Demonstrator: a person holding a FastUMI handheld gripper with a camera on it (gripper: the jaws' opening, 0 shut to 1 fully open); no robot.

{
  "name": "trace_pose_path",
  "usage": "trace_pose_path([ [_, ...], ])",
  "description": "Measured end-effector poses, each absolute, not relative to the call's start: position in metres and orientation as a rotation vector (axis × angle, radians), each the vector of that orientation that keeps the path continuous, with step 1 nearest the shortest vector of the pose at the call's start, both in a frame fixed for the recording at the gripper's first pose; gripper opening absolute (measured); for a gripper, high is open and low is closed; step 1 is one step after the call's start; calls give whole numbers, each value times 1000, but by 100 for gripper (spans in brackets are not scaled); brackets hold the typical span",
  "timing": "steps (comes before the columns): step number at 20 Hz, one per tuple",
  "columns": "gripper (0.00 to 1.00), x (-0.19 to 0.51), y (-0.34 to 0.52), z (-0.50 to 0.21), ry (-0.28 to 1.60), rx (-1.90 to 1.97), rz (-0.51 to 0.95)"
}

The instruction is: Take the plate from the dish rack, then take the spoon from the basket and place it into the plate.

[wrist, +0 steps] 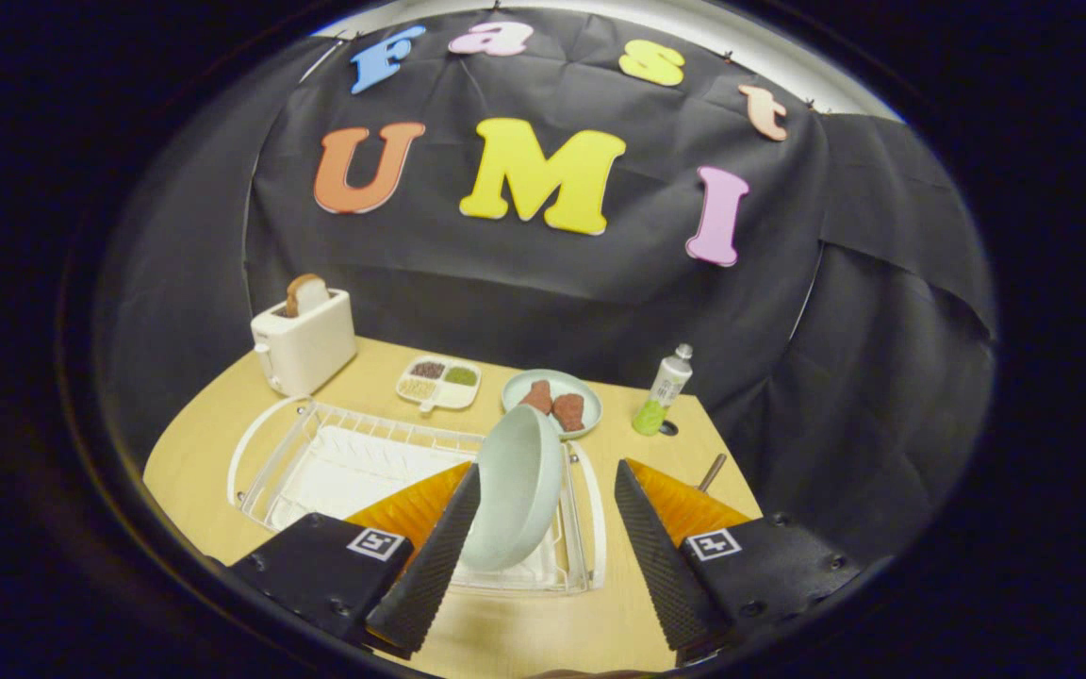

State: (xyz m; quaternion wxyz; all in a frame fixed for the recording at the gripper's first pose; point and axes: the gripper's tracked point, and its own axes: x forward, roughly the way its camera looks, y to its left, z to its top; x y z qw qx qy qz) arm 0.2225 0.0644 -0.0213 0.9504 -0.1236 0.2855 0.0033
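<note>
— Plate (517, 486) first: where was it?

— It stood on edge in the white wire dish rack (265, 443), at the rack's right end, tilted and leaning against the tool's left finger. From the left: a toaster (305, 341) with a slice of bread in it at the back of the bench (213, 405), then the rack, then a small divided dish (439, 382) of grains, then a second plate (588, 391) carrying two reddish pieces, then a green tube (662, 390) standing upright.

— And the tool?

— The tool (548, 538) was spread wide. The plate lay in the gap, its rim touching or nearly touching the left finger; the right finger stood well apart from it. So it was released, not gripping anything.

— Which step was that, by your reckoning?

— The first one, I judged: lifting the plate out of the rack. No grasp had been made.

— What did the next move need?

— Closing both fingers squarely on the rim, then lifting straight up so the plate cleared the wires without catching.

— The spoon and basket?

— A thin brown handle (712, 471) poked up beyond the right finger; I couldn't tell whether it was the spoon. The finger hid what was below it.
</note>
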Motion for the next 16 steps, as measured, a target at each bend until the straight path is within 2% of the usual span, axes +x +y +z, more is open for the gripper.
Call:
trace_pose_path([
  [7, 88, 276, 49, -41, 891, -402, -139],
  [8, 83, 281, 45, -42, 927, -418, -168],
  [12, 73, 299, 43, -57, 1080, -420, -167],
  [16, 68, 306, 46, -65, 1198, -369, -120],
])
